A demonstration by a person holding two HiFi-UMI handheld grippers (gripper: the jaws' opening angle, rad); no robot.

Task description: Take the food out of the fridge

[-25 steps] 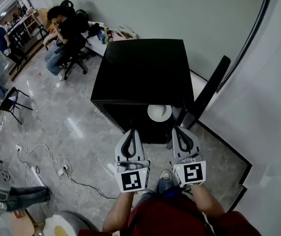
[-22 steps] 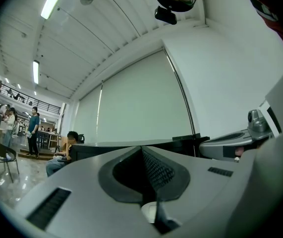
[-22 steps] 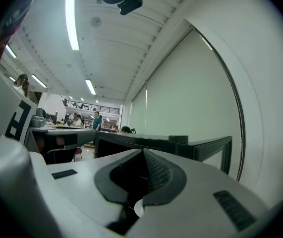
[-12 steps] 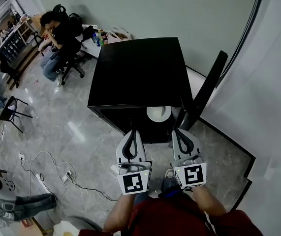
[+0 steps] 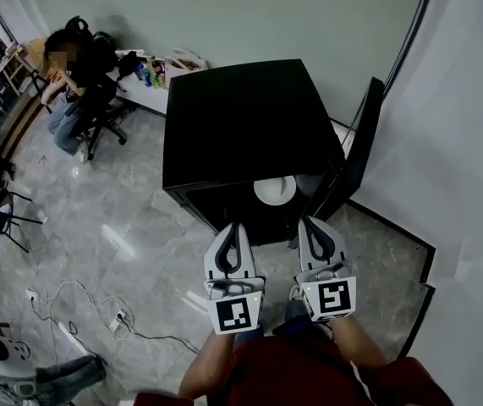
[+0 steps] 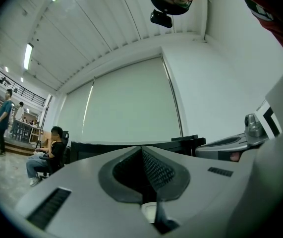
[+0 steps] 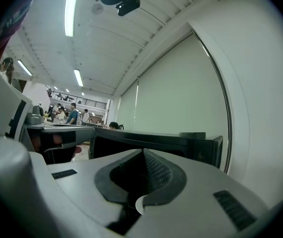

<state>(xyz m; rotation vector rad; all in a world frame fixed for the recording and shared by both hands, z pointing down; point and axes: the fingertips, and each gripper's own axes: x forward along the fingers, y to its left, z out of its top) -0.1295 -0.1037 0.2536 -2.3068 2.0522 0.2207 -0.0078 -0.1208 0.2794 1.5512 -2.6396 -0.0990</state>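
Fridge (image 5: pixel 249 125) nearer; floor cables (image 5: pixel 116 318) overhead only.

The fridge (image 5: pixel 249 121) hides part of the white dish (image 5: pixel 274 193) inside.

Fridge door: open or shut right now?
Open. The door stands swung out right of the black fridge, and a white dish shows inside.

Black fridge (image 5: pixel 241 121), white dish (image 5: pixel 274 191) inside, grey marbled floor (image 5: pixel 123 227). The left hand-held gripper (image 5: pixel 236 227) and right hand-held gripper (image 5: pixel 308 222) are grey with black-and-white square markers.
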